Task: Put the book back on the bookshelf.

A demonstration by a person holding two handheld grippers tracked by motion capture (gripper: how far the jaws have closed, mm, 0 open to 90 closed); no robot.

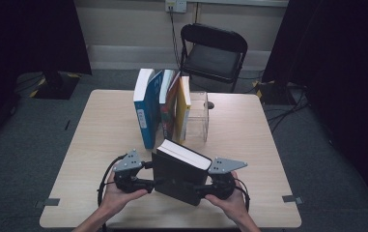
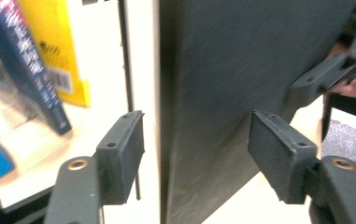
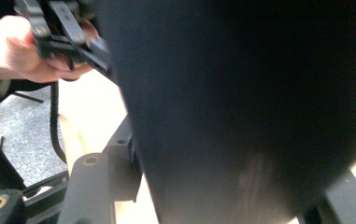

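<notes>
Near the front edge of the table [image 1: 99, 125], a black book [image 1: 179, 175] stands on its lower edge, tilted, with its pale page block facing up and back. It sits between the two hand-held grippers, in front of a row of upright books.

On its left side is the left gripper [image 1: 148, 184], held in the person's left hand [image 1: 119, 195]. In the left gripper view the book's dark cover [image 2: 222, 93] runs up between the two black jaws. A clear strip of bright table shows between the left pad [image 2: 122, 154] and the cover, so this gripper stands open around the book's edge and is not pressing on it.

On the book's right side is the right gripper [image 1: 202, 190], in the right hand [image 1: 230, 200]. In the right gripper view the cover [image 3: 241, 107] is very close and blurred, and it covers the gap between the jaws. One jaw lies right against the cover low down; the other is mostly hidden. That gripper appears closed on the book's lower right part.

Behind, the row holds a blue book [image 1: 145, 113], a red-edged book [image 1: 169, 108] and a yellow book [image 1: 184, 108], with a clear plastic box [image 1: 198, 116] just beside them.
</notes>
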